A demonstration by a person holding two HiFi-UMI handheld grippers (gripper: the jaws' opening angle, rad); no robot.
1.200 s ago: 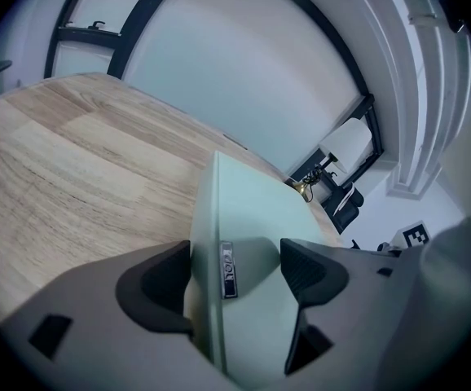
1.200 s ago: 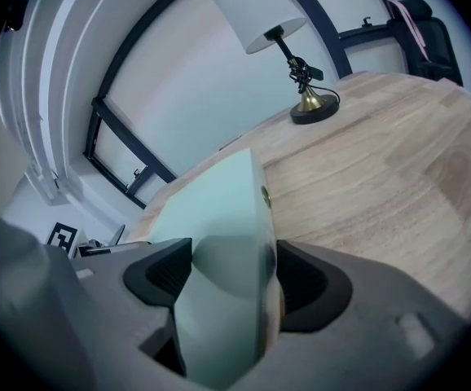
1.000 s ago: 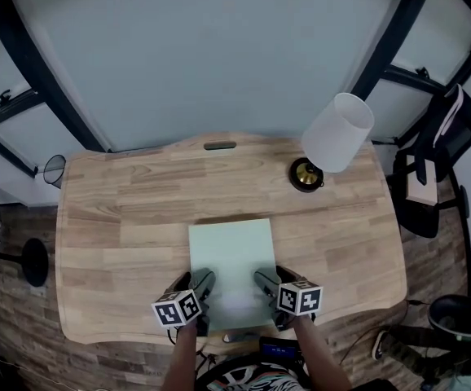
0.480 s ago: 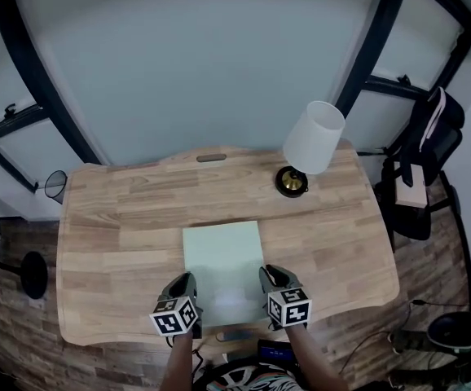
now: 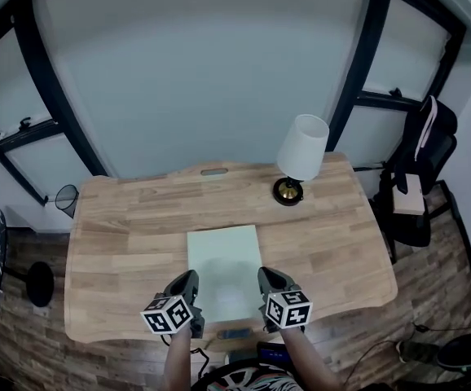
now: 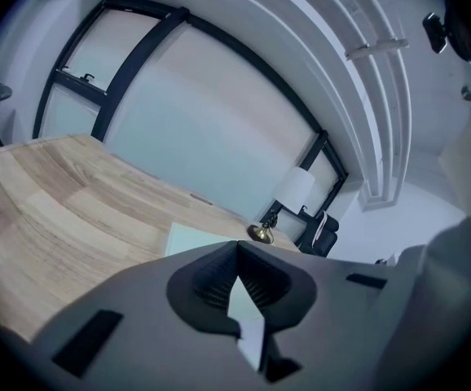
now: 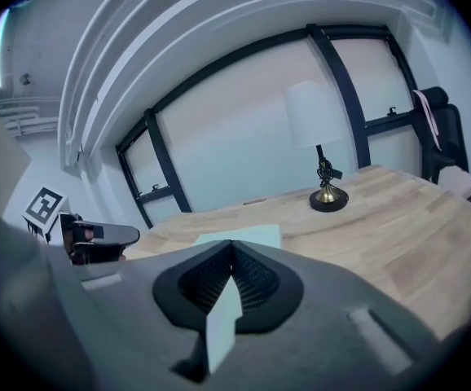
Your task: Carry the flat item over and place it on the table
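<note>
Pale-green sheet (image 5: 223,261) clamped at near edge; fingers of left gripper (image 5: 188,283) and right gripper (image 5: 266,280) just closed onto it; rest extends ahead of fingers over counter (image 5: 121,226).

- The sheet (image 5: 222,259) is a plain, pale mint green.
- The tabletop (image 5: 129,218) is light honey-coloured wood with banded grain.
- The left claw (image 5: 188,280) and right claw (image 5: 266,277) are dark grey, with black ribbed pads (image 6: 211,287).
- The marker cubes (image 5: 169,314) are white, printed with black squares.
- The lamp (image 5: 302,147) has a white shade over a brass-gold base.
- The floor (image 5: 19,332) is dark brown planking.
- The window frames (image 5: 60,92) are black against pale grey-blue panes.
</note>
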